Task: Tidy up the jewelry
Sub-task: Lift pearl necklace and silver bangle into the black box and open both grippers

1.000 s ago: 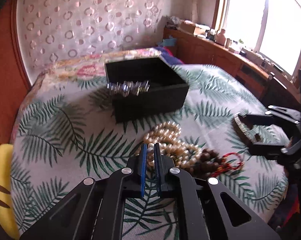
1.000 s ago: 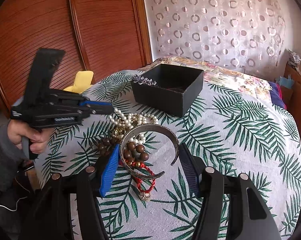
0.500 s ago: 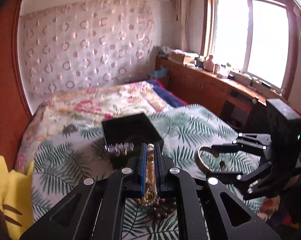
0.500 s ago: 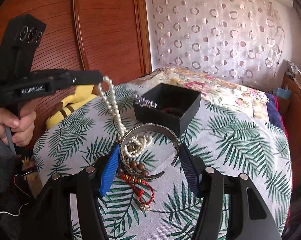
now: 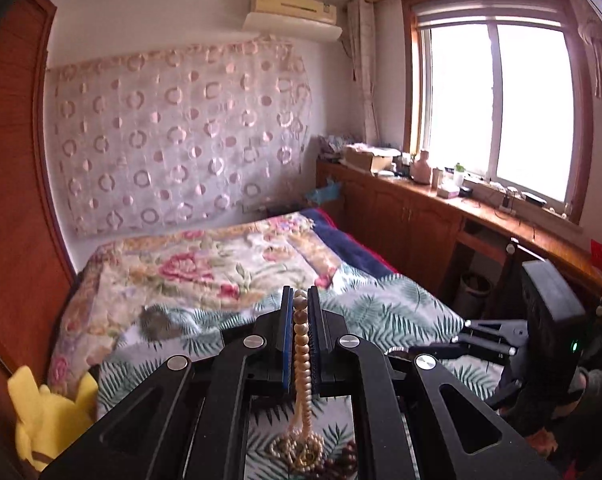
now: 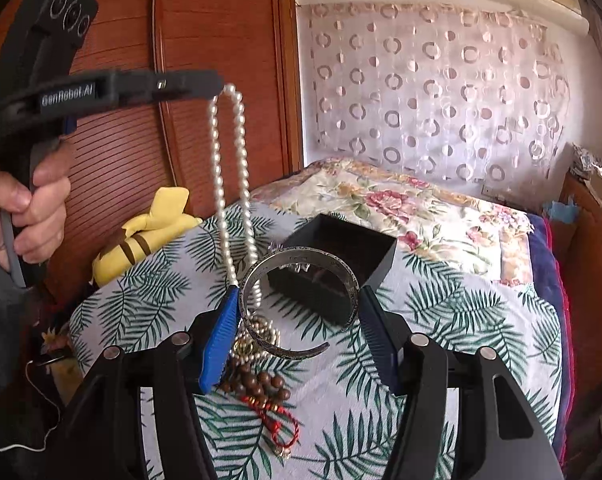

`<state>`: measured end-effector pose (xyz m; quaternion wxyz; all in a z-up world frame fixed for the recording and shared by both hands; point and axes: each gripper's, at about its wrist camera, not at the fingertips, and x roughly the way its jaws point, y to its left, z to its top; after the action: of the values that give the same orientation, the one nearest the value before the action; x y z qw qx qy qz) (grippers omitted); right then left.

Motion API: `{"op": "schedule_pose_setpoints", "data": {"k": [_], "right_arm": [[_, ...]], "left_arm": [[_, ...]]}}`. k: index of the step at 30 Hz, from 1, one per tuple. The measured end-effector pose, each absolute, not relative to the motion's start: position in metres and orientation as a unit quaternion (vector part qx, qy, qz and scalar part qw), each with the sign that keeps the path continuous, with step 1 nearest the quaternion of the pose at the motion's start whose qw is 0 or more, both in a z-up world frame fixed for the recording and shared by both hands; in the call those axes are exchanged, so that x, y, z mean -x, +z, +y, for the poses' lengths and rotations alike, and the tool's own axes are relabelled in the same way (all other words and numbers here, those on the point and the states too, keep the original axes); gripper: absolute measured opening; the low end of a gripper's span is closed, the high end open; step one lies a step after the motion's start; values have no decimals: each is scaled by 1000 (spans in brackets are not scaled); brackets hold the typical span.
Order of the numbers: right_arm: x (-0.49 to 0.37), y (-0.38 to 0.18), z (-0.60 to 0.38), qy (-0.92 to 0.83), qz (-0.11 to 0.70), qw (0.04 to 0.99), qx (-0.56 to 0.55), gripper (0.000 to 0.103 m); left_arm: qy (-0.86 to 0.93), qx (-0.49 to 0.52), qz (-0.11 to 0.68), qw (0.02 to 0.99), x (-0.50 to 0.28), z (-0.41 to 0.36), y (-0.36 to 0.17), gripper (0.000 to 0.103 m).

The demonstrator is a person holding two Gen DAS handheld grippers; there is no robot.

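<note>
Palm-leaf bedspread (image 6: 453, 312), with my two grippers lifted over the jewelry.
My left gripper (image 5: 299, 300) pinches the pearls (image 6: 237, 184), which hang down to the beads (image 6: 257, 384) on the bed. My right gripper (image 6: 297, 336) clasps the bangle (image 6: 301, 260) across its width, just before the box (image 6: 365, 252).

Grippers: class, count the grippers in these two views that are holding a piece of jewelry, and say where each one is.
2. The left gripper, raised at upper left, pinches the pearl necklace. The right gripper, low at centre, holds the silver bangle over the bed.
</note>
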<state>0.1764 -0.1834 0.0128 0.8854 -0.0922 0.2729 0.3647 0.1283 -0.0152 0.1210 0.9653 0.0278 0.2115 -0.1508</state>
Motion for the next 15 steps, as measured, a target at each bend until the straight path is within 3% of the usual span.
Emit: {"op": "schedule_pose_setpoints", "data": {"k": [15], "right_arm": [[-217,30,-160,361,263,888,110,62]], "left_arm": [[-128,-37,212,968,-184,-14,159,6]]}}
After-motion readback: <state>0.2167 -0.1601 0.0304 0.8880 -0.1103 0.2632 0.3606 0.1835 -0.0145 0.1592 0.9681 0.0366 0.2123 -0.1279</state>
